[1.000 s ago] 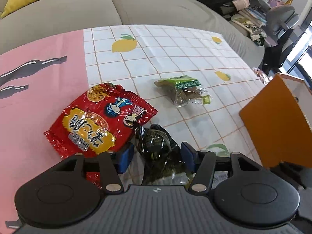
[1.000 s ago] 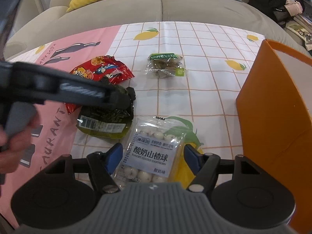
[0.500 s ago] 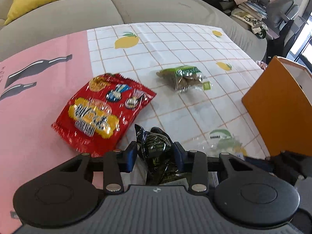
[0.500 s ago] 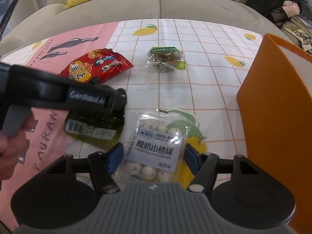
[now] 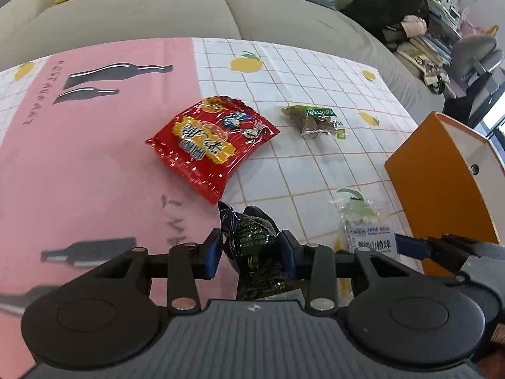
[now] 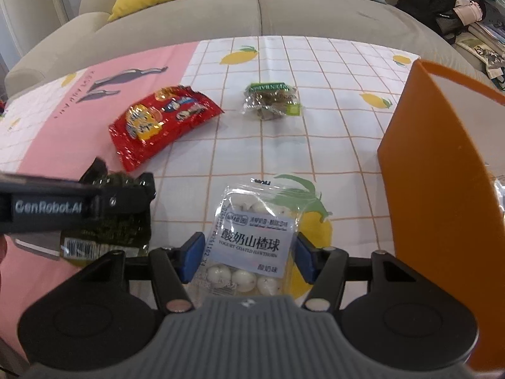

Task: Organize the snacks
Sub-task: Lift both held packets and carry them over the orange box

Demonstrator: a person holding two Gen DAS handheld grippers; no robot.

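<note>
Far left is just pink tablecloth [image 5: 79,158], plenty of bare cloth to move over, and the cloth runs back to the sofa [image 5: 126,15]. Your left gripper [image 5: 251,248] is clamped on the dark green snack pack [image 5: 255,237], pads squeezing both sides; a second ago those jaws stood apart around it on the table, and now the pack sits clear of the red chip bag [image 5: 211,143] it was crowding. The red bag lies flat, untouched, and so does the small green-topped packet [image 6: 271,102] behind it.

Next over, your right gripper [image 6: 247,257] straddles the clear bag of yogurt hawthorn balls [image 6: 252,237]. Its jaws are closing, narrower than a second ago, and the pads sit right at the bag's edges, but I can't see them pressing yet. The bag lies on the lemon print, same spot as before.

Far right, the orange box [image 6: 442,189] stands near the table's edge. Inside I only see a pale wall; can't tell what's in it. There's a strip of open checked cloth between the hawthorn bag and the box.
</note>
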